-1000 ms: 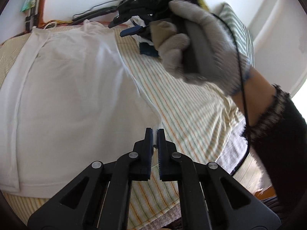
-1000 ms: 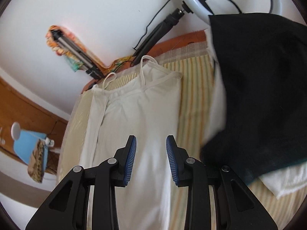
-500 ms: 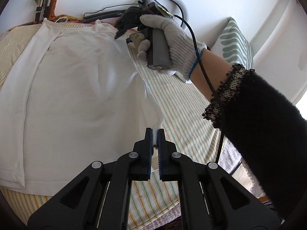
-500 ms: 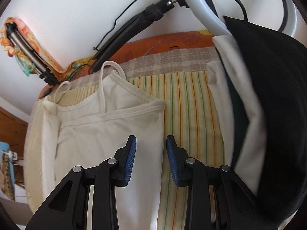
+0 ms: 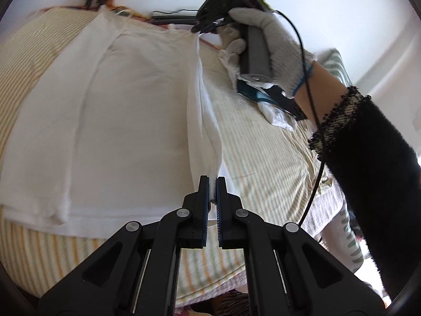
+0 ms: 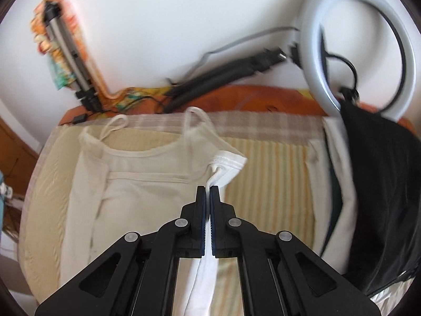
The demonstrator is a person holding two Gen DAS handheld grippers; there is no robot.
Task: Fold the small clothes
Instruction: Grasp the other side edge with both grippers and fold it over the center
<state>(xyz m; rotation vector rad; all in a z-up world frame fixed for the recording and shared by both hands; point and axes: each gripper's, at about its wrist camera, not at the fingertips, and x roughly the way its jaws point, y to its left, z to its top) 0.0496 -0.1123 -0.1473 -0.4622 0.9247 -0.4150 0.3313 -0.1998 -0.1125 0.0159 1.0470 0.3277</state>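
Note:
A white camisole (image 5: 126,121) with thin straps lies flat on a striped bed sheet (image 5: 265,163); its left side is folded inward. My left gripper (image 5: 212,181) is shut on the camisole's lower right hem corner. My right gripper (image 6: 208,191) is shut on the upper right corner of the camisole (image 6: 147,192) below the strap, and lifts that edge off the sheet. In the left wrist view the right gripper (image 5: 202,27) shows at the top, held by a gloved hand (image 5: 273,42).
A pile of dark and white clothes (image 6: 373,184) lies at the right on the bed. A ring light (image 6: 360,42) and tripod legs (image 6: 223,76) lean on the wall behind. A folded tripod (image 6: 68,52) stands at back left.
My right gripper has moved down to the camisole's upper right corner and shut on it, lifting the edge. My left gripper stays shut on the hem corner.

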